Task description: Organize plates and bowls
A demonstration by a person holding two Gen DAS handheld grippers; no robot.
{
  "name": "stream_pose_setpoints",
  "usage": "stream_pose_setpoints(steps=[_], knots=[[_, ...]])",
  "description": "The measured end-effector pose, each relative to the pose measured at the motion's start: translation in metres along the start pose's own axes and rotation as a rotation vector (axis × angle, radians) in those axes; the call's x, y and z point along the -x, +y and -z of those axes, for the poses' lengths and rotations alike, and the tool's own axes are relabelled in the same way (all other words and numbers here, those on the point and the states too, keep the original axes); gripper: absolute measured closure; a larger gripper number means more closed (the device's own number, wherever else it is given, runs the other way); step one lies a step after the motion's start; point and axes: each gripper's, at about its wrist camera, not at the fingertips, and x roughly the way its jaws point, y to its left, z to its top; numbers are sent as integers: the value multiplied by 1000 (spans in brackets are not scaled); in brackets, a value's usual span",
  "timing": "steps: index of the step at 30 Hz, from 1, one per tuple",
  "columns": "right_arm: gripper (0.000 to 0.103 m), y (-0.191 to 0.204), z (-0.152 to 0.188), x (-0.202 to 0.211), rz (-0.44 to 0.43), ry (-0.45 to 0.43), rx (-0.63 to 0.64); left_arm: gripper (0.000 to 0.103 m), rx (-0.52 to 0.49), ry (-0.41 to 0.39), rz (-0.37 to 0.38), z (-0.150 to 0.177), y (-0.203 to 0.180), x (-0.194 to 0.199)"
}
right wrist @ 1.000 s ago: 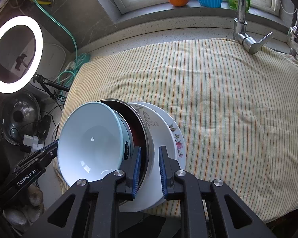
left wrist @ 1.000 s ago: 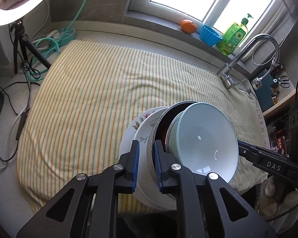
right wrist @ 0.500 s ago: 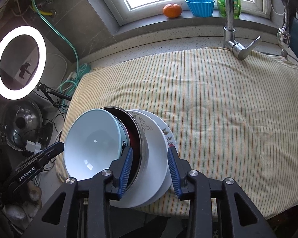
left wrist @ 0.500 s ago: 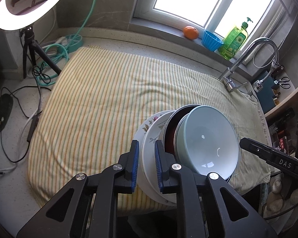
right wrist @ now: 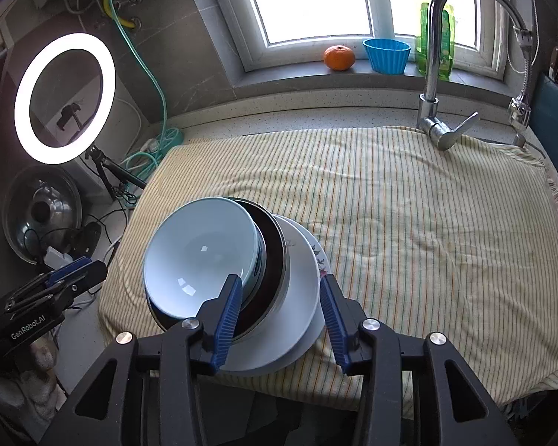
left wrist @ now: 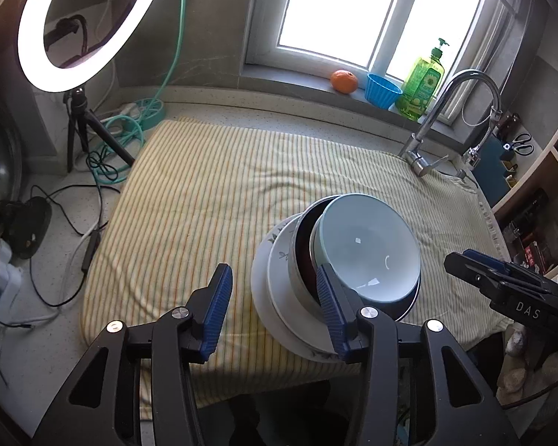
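A stack of dishes sits on the striped cloth (left wrist: 204,204) near its front edge. A pale blue bowl (left wrist: 368,252) (right wrist: 201,256) lies tilted in a steel bowl (left wrist: 303,256) (right wrist: 275,256), over a white plate (left wrist: 279,297) (right wrist: 290,319) and a floral plate (right wrist: 320,260). My left gripper (left wrist: 272,271) hovers over the stack's left rim and my right gripper (right wrist: 281,278) over its right rim. The jaws of both are opening, and the blue pads stand clear of the dishes.
A faucet (left wrist: 446,111) (right wrist: 433,74) rises at the cloth's far right corner. An orange (right wrist: 338,57), a blue cup (right wrist: 387,55) and a soap bottle (left wrist: 422,81) line the windowsill. A ring light (left wrist: 78,22), cables and a pot lid (right wrist: 41,219) crowd the left counter.
Both grippers were shut on the stack's rims and have let go. Their jaws have spread and both have pulled back and up. The stack stays on the cloth.
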Motion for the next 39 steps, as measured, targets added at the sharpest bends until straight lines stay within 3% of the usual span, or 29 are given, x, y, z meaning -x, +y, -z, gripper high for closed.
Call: stream_pose_setpoints(steps=[1, 4, 8, 12, 39], knots=[[50, 2, 2, 3, 1, -13, 2, 49, 3, -4, 1, 1, 0, 3], [49, 7, 10, 13, 13, -51, 1, 40, 0, -11, 1, 5, -1, 9], [29, 14, 22, 24, 12, -90, 24, 37, -19, -17, 10, 11, -9, 15], [29, 23, 29, 29, 39, -106, 62, 37, -43, -12, 26, 15, -15, 14], [29, 21, 27, 29, 51, -127, 23, 37, -56, -13, 35, 12, -12, 12]])
